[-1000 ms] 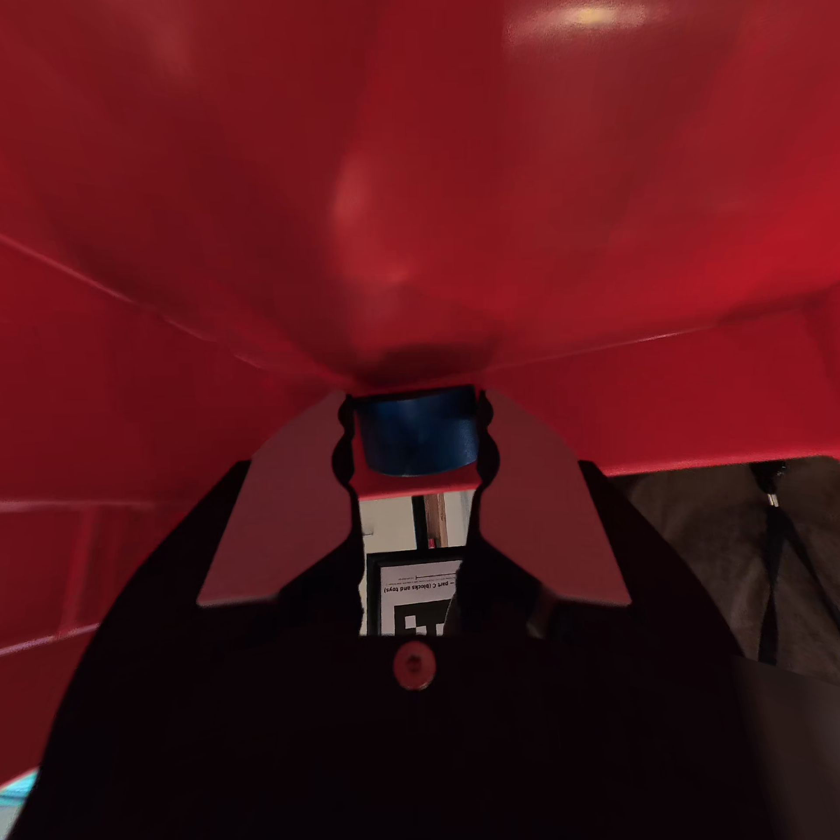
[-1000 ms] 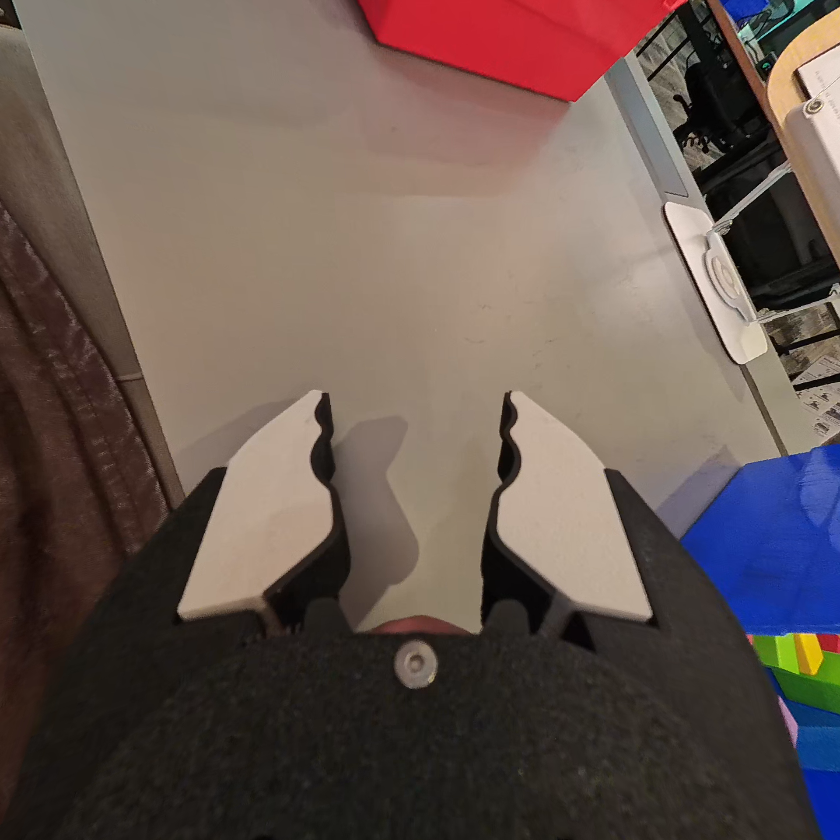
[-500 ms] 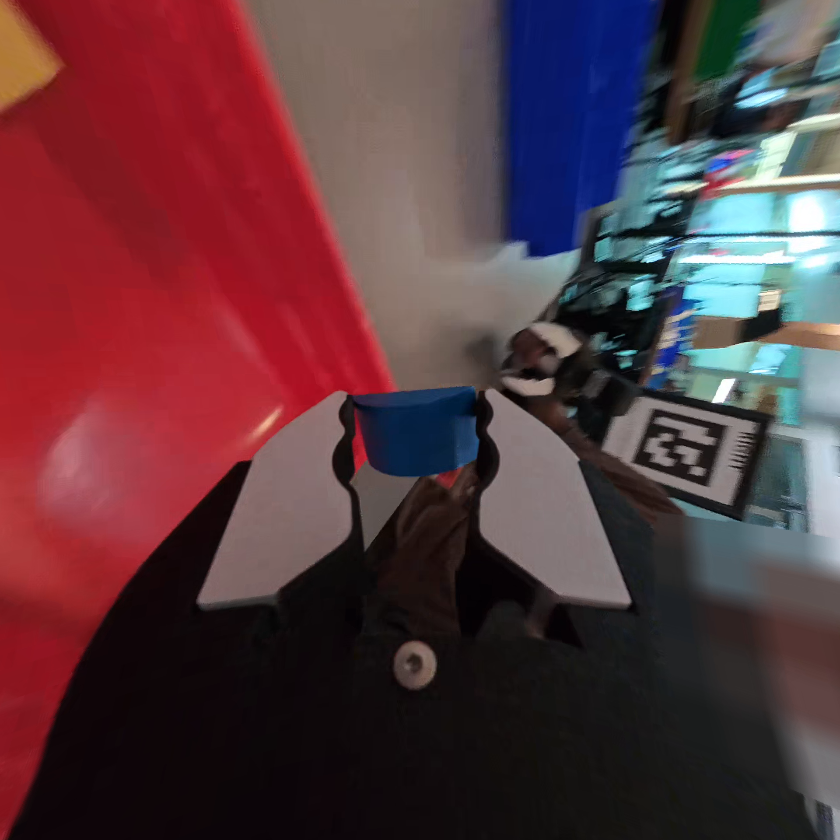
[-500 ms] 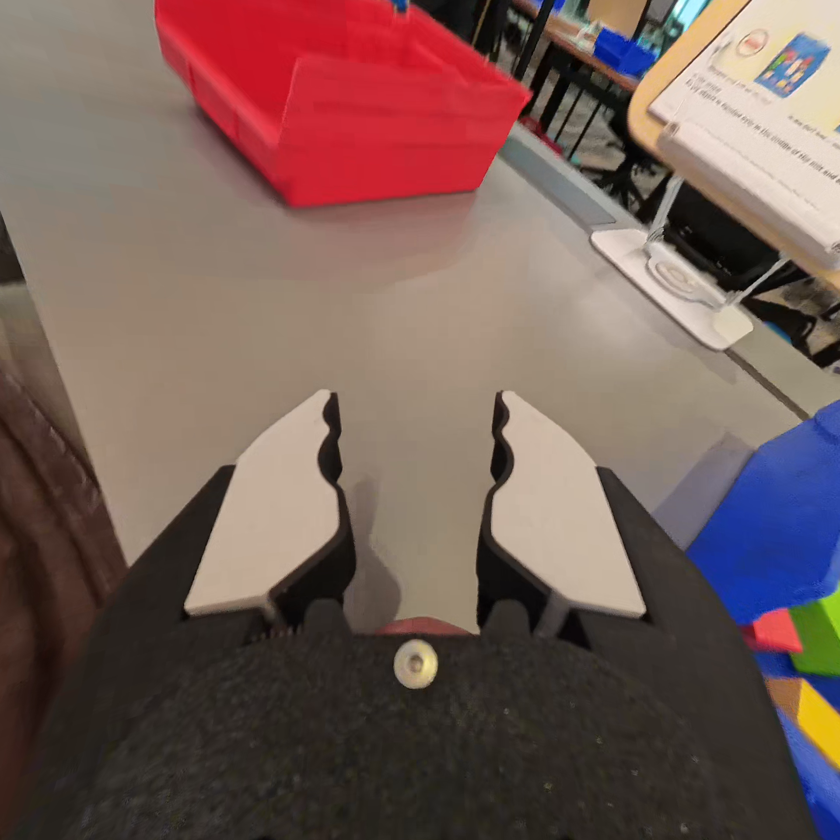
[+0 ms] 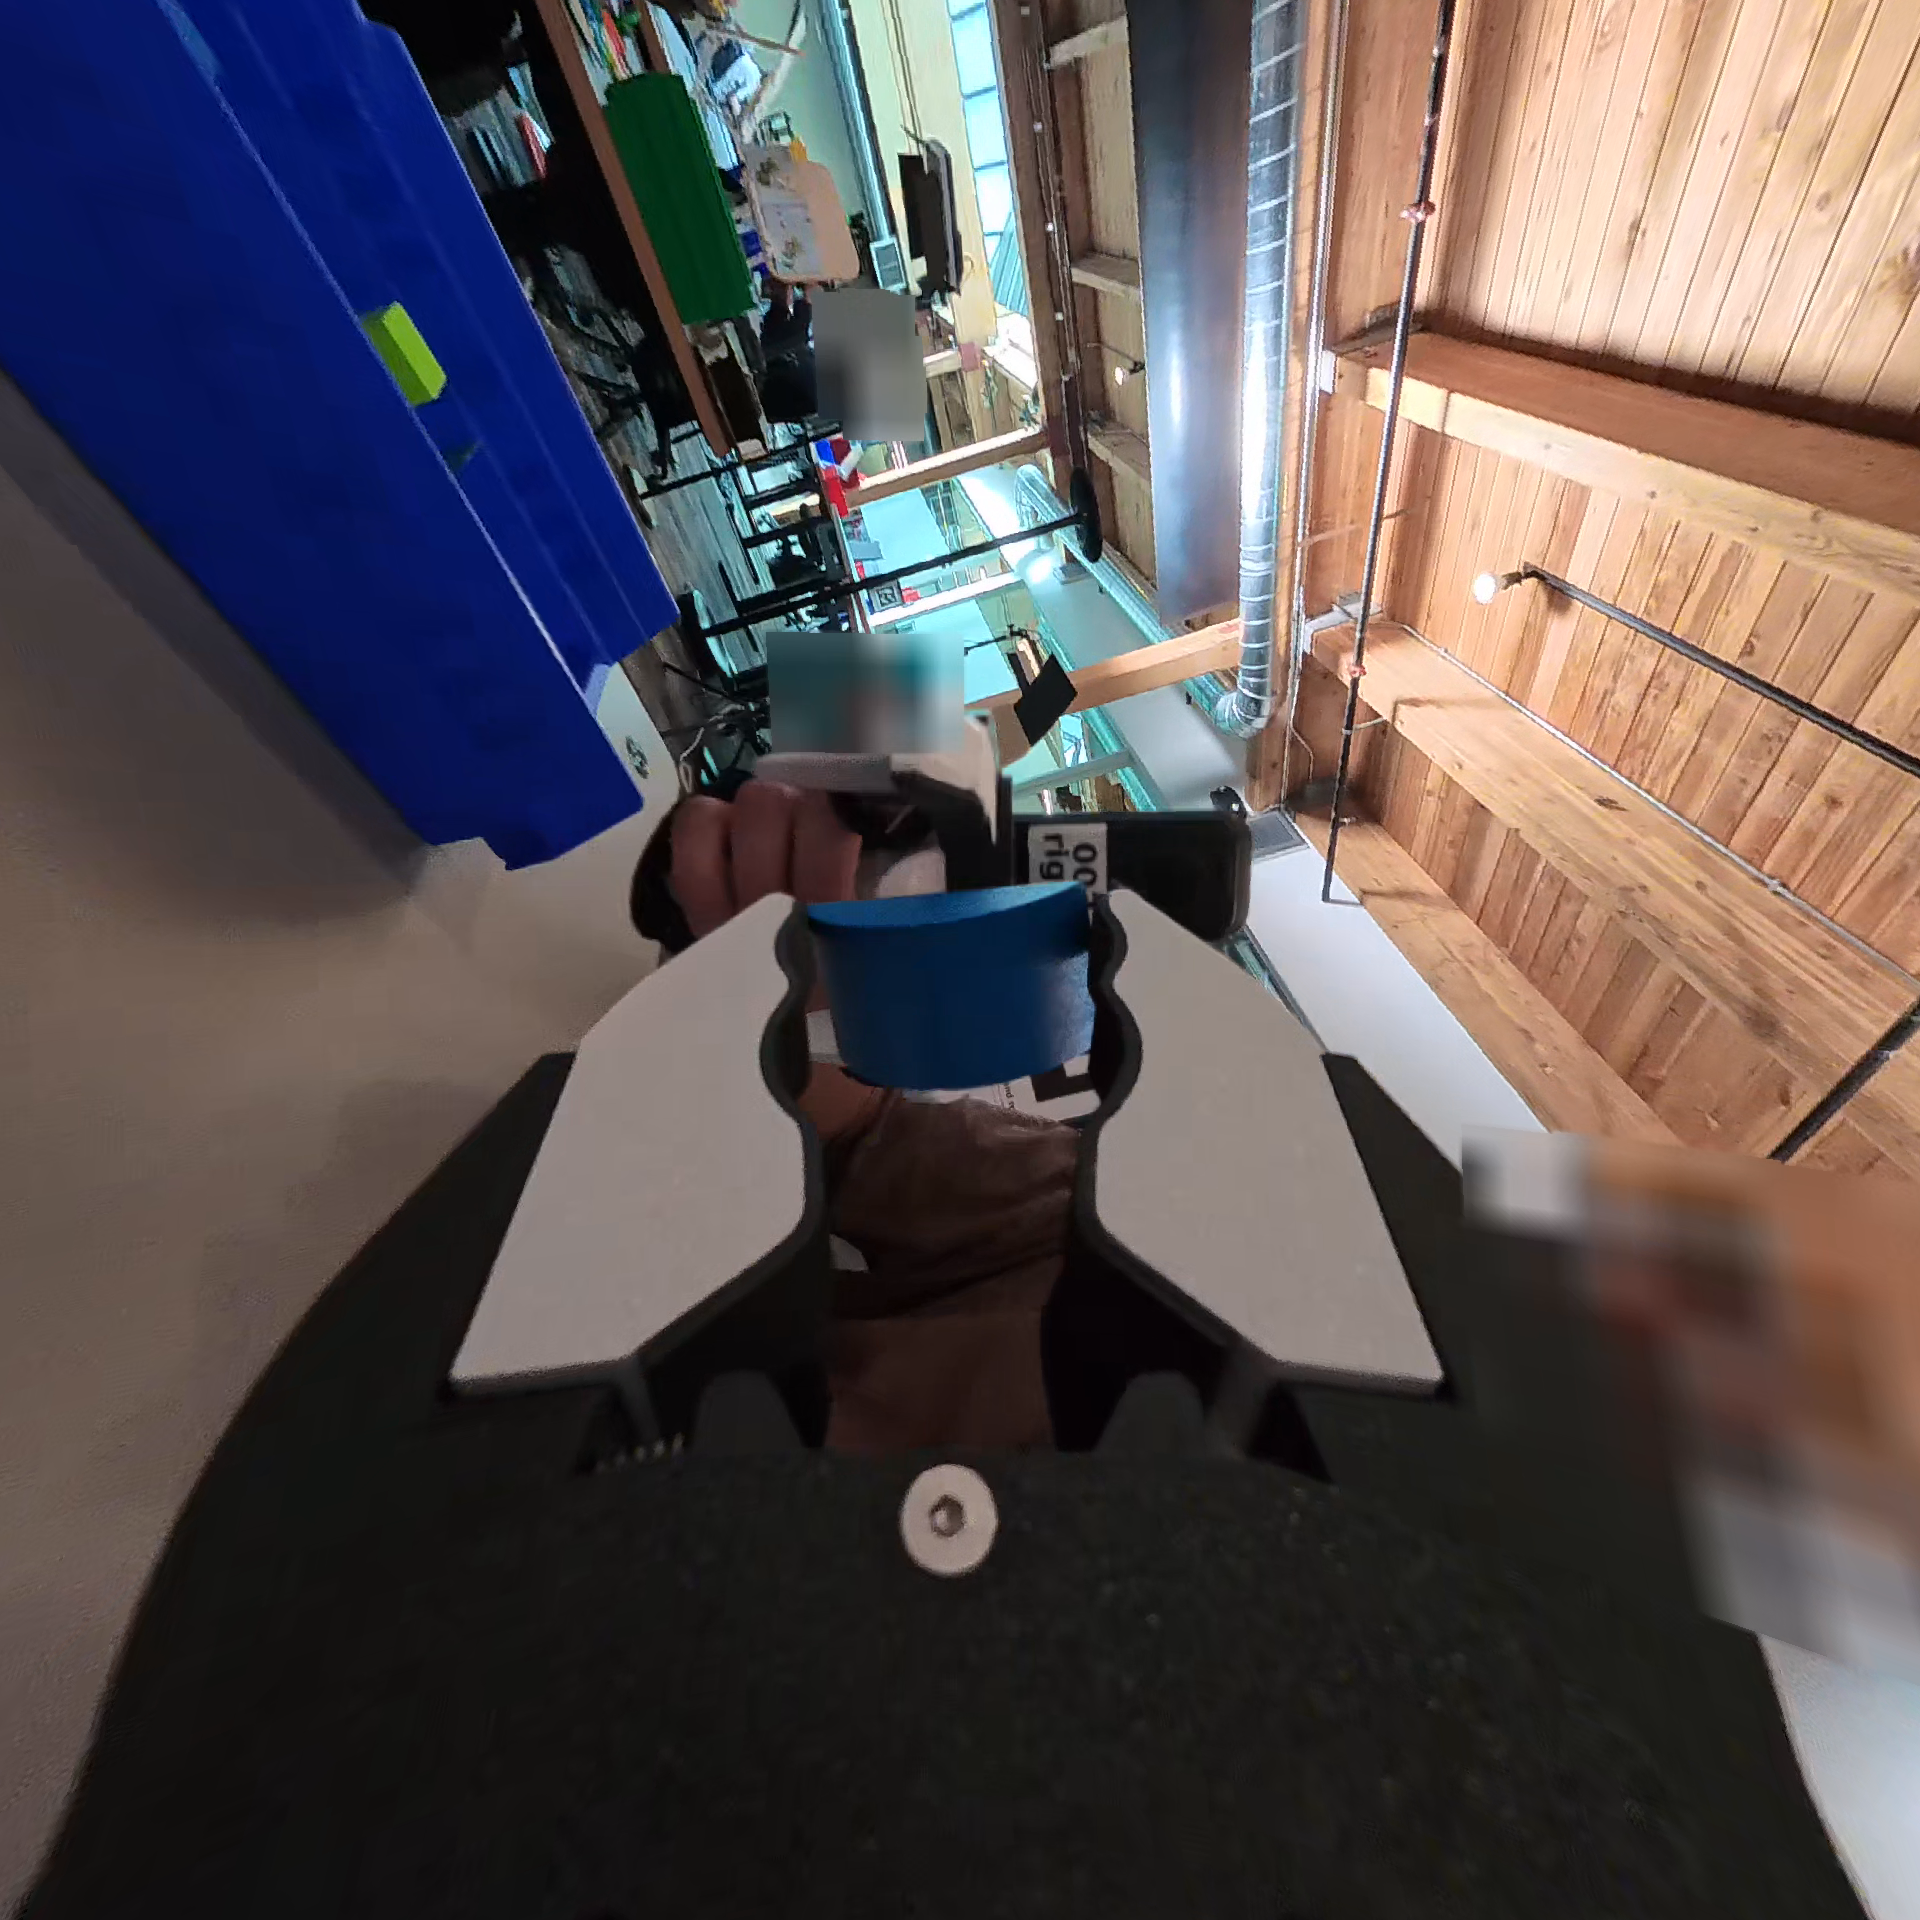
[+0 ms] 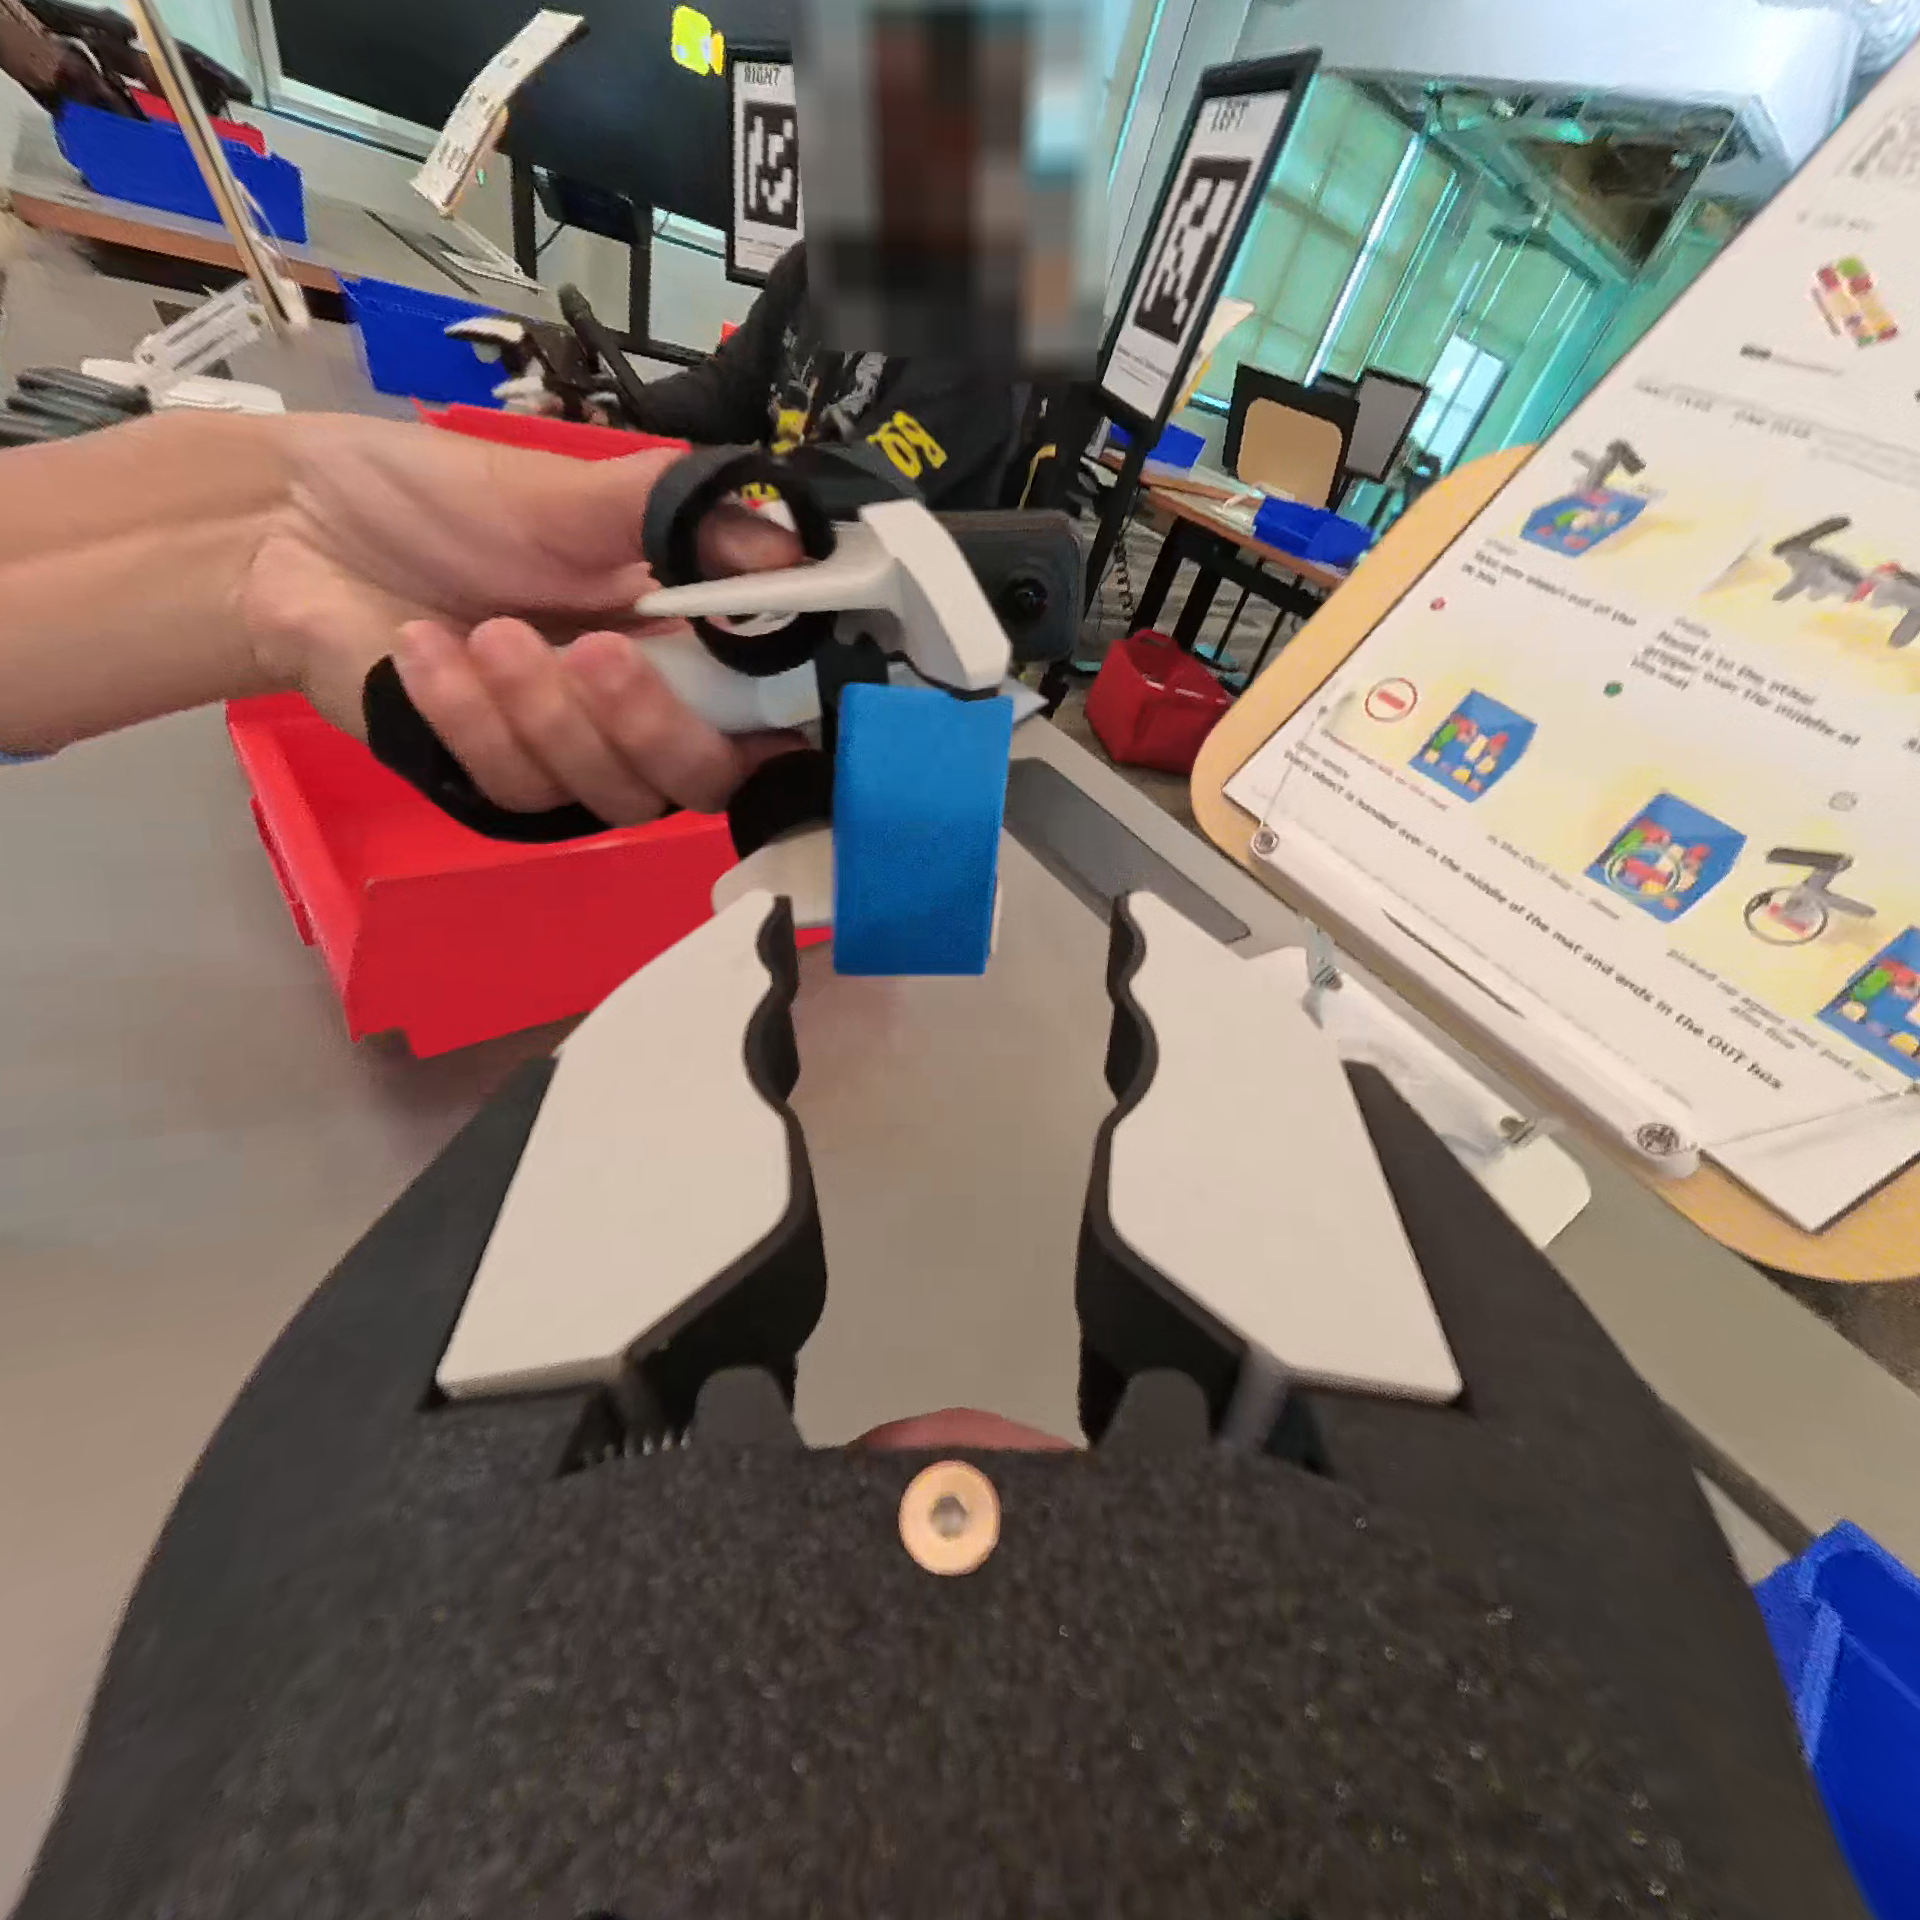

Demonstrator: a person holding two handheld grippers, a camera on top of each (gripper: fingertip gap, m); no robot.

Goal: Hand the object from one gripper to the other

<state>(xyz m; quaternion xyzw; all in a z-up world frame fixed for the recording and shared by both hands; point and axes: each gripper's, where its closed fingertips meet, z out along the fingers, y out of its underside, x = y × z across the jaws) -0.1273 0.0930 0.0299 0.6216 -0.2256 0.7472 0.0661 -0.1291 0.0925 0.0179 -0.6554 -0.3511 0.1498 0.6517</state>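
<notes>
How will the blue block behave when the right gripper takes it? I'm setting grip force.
The blue block looks rigid: the left gripper pinches it with no visible dent. Its matte faces should resist slipping. One side is curved, so it may roll if dropped. The right gripper is open just short of it.

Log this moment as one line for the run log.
phase: pre-handover | left hand-held gripper: shut on blue block | right hand-held gripper: open, facing block, not touching | red bin: on table behind
</notes>
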